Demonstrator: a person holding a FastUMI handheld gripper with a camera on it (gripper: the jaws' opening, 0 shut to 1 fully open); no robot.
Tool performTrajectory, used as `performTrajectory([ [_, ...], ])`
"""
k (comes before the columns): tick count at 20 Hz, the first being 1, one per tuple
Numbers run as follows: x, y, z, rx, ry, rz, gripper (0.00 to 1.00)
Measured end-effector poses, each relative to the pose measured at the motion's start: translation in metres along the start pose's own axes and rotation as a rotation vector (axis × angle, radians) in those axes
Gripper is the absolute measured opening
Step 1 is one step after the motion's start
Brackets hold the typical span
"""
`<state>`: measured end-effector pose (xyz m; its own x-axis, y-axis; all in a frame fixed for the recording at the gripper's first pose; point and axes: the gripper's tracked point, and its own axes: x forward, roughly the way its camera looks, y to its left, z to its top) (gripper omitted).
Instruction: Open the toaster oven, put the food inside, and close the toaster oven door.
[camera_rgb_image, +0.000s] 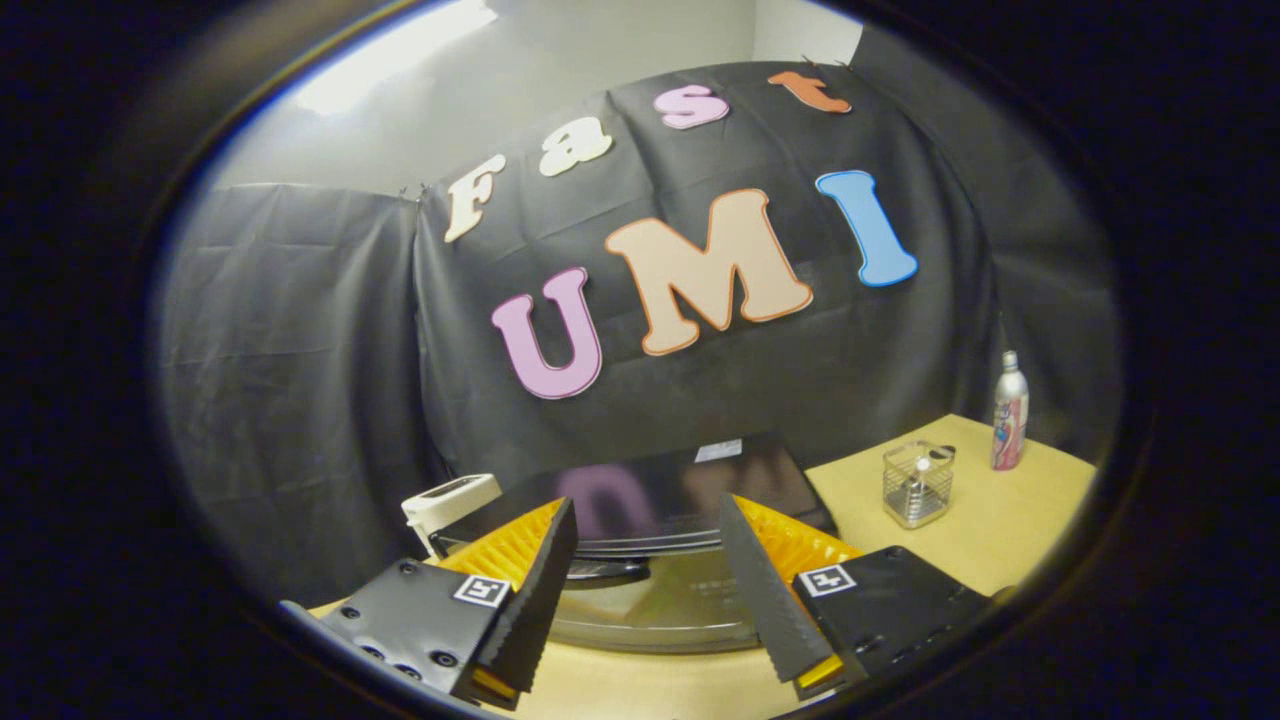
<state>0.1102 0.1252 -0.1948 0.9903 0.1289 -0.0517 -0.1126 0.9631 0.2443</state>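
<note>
At about eight o'clock from the fingers, just past the left one, a small white appliance (450, 500) with a dark slot on top stands on the wooden table (1000, 530), close beside the toaster oven; what it is I cannot tell. The gripper (648, 540) hangs above the toaster oven (680, 480), its fingers spread well apart and holding nothing; the glossy black top of the oven lies at twelve o'clock, just ahead of and between the fingertips, with the vent ridges along its front edge and what looks like a dark door handle (600, 572) just below, nearer the left finger. Under that the glass door (660, 610) shows between the fingers, curved by the lens; it appears shut, though the angle is steep and I would not swear to it. At two o'clock, well apart from the oven, a clear wire-sided holder (917, 485) with a small bottle in it sits on the table; farther on at the same bearing a slim silver bottle (1009, 410) with a pink label stands near the cloth wall.

The step in hand, as I judge it, is the first: opening the door. The next move calls for lowering the spread fingers around the handle, closing on it, then drawing it out and down; coming in off-centre could let the handle slip.
</note>
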Motion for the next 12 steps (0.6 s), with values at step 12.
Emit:
performTrajectory([
  [12,-0.084,-0.075,0.074,-0.132,0.024,-0.074,0.89],
])
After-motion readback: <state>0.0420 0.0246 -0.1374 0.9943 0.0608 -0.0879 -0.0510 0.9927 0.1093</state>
